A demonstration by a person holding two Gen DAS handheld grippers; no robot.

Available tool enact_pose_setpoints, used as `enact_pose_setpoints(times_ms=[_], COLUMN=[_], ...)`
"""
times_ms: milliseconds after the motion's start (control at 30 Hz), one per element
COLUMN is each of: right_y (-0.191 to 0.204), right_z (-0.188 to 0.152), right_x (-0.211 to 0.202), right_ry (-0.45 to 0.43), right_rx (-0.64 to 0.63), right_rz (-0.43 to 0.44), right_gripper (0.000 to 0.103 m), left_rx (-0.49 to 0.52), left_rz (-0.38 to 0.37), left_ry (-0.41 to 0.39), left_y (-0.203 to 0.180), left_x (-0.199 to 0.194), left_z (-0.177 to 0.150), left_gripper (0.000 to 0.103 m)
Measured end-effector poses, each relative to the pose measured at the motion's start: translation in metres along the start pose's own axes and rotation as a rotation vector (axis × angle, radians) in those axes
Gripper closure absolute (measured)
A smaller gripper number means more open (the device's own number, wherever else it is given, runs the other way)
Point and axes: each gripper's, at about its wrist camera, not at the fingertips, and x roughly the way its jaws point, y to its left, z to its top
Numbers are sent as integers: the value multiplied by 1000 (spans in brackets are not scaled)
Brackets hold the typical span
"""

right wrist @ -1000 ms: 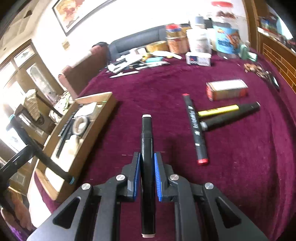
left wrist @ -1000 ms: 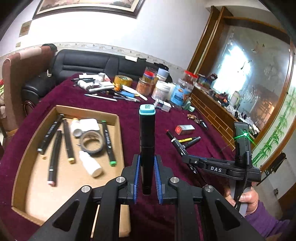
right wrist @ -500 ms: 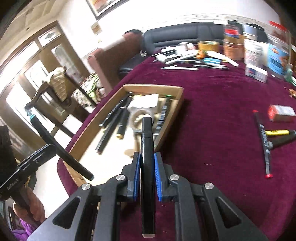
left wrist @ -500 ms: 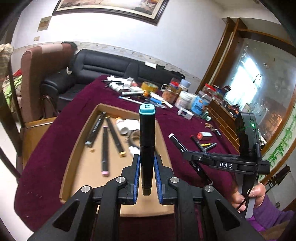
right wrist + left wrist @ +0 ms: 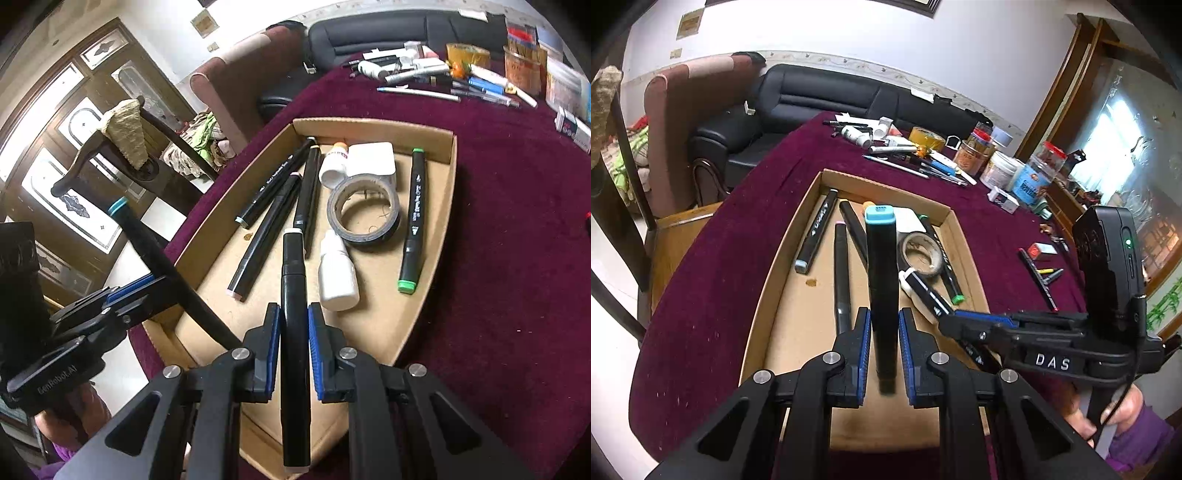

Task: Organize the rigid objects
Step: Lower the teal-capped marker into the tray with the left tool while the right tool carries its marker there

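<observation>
Left wrist view is showing the left gripper clamping a black marker with a blue cap, its blue pads pressing both sides of the barrel, above the near part of a cardboard tray. The tray is sitting on a maroon tablecloth, near the table's left edge. To the right, the right gripper is reaching over the tray's right wall, gripped by a hand in a purple sleeve.

Right wrist view is showing that gripper clamping a black marker with a pale cap, its tip pointing over the tray's near end. Inside the tray, three black markers are lying along the left side, a tape roll is resting near the middle with a white pad behind it, and a white bottle is lying just in front of the roll. A green-capped marker is lying along the right wall. Pens and jars are crowding the table's far edge.
</observation>
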Motion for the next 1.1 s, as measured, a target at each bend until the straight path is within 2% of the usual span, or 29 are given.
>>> enact_pose_setpoints(times_ms=[167, 333, 567, 700, 933, 1000, 1067, 1100], right_y=[-3, -3, 0, 0, -2, -3, -3, -3], right_z=[1, 0, -1, 0, 2, 2, 2, 2], right_x=[11, 21, 25, 26, 26, 26, 26, 26], right_ry=[15, 24, 13, 4, -1, -1, 0, 0], right_rx=[21, 26, 10, 4, 13, 13, 14, 13], right_rz=[-7, -30, -66, -86, -86, -86, -85, -86], right_gripper=[88, 88, 88, 88, 88, 88, 88, 88], left_rx=[34, 45, 98, 107, 80, 71, 56, 52], left_rz=[77, 114, 175, 197, 192, 194, 196, 197], left_ry=[-1, 23, 8, -11, -11, -8, -19, -24], left_y=[-6, -8, -22, -26, -24, -23, -22, -22], left_x=[16, 33, 35, 32, 26, 24, 20, 18], left_z=[3, 2, -5, -5, -4, -4, -4, -4], left_gripper=[88, 88, 88, 88, 87, 77, 51, 46])
